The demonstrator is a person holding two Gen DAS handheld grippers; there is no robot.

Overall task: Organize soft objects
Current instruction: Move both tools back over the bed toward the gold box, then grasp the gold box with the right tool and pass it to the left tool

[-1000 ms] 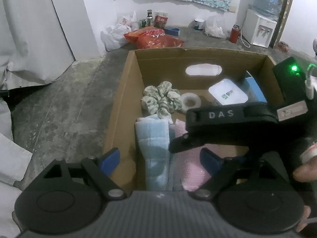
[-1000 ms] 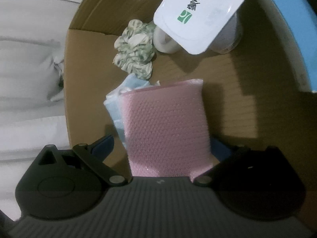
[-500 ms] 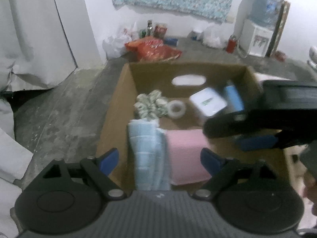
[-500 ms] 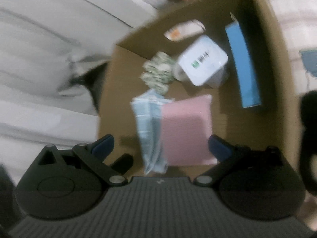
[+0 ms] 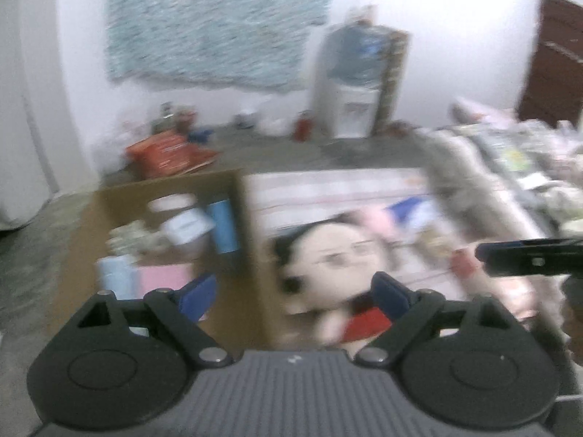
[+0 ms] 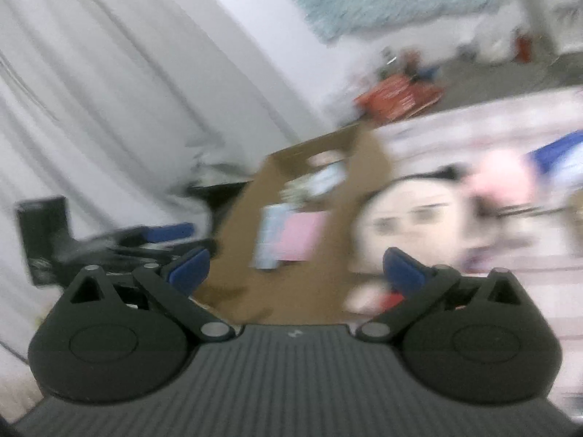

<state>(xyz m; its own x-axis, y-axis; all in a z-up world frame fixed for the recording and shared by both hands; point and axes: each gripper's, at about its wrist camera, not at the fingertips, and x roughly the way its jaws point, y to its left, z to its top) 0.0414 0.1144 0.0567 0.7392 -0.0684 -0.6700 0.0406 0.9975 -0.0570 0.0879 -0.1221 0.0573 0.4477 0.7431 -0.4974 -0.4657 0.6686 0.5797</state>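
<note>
Both views are heavily blurred. The left hand-held gripper (image 5: 293,293) tilts down toward the floor, its blue fingers (image 5: 198,293) spread wide and opening further, with nothing between them; it is released and touches nothing. The right hand-held gripper (image 6: 295,267) points down more shallowly and is rolled, so the room leans in its view; its jaws also stand wide apart and empty. It shows again as a dark bar at the right edge of the left view (image 5: 528,256).

A cardboard box (image 5: 251,225) sits at centre left in the left view, holding a folded blue cloth (image 5: 113,275), a pink pad (image 5: 165,278), a blue carton (image 5: 223,225) and a white tub (image 5: 187,224) (details are smeared). Just right of the box, a plush doll (image 5: 339,258) lies on a pale mat (image 5: 328,189) on the floor. A water dispenser (image 5: 355,83) stands at the far wall under a patterned cloth (image 5: 218,22); white curtains (image 6: 109,91) fill the right view's upper left.
</note>
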